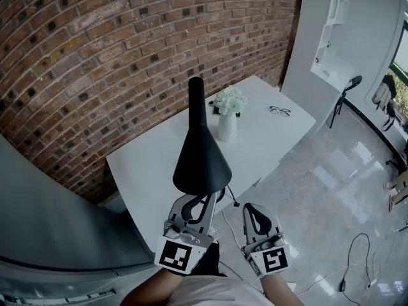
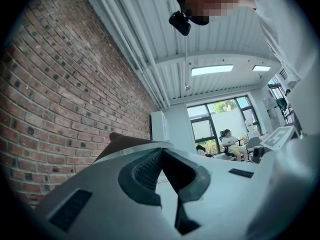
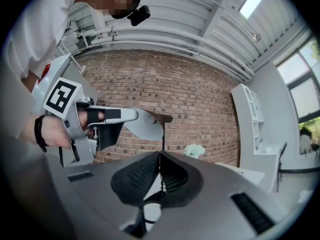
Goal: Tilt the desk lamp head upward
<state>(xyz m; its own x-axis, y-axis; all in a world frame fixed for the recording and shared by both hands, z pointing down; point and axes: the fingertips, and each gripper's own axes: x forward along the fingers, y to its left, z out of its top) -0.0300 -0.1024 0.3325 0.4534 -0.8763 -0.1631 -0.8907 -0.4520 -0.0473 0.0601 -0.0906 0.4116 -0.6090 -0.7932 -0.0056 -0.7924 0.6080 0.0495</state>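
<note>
"Nearest us, on the left, what is the left claw [image 2: 161,153] doing?"

"Its jaws are sitting together with nothing between them, and its tips are lying right at the wide lower rim of the lamp head [image 1: 201,164]."

"And where is the lamp head sitting?"

"It is hanging over the near edge of the white counter [image 1: 146,164]. It is a black cone flaring toward us, with its narrow neck pointing up toward the brick wall [image 1: 95,43]."

"Moving right?"

"The right claw [image 3: 160,155] is hovering just beside the left one, jaws pressing together, empty, off the lamp. Farther back, a white vase [image 1: 227,127] of pale flowers is standing mid-counter, and glasses [image 1: 279,111] are lying near the far right corner."
</note>
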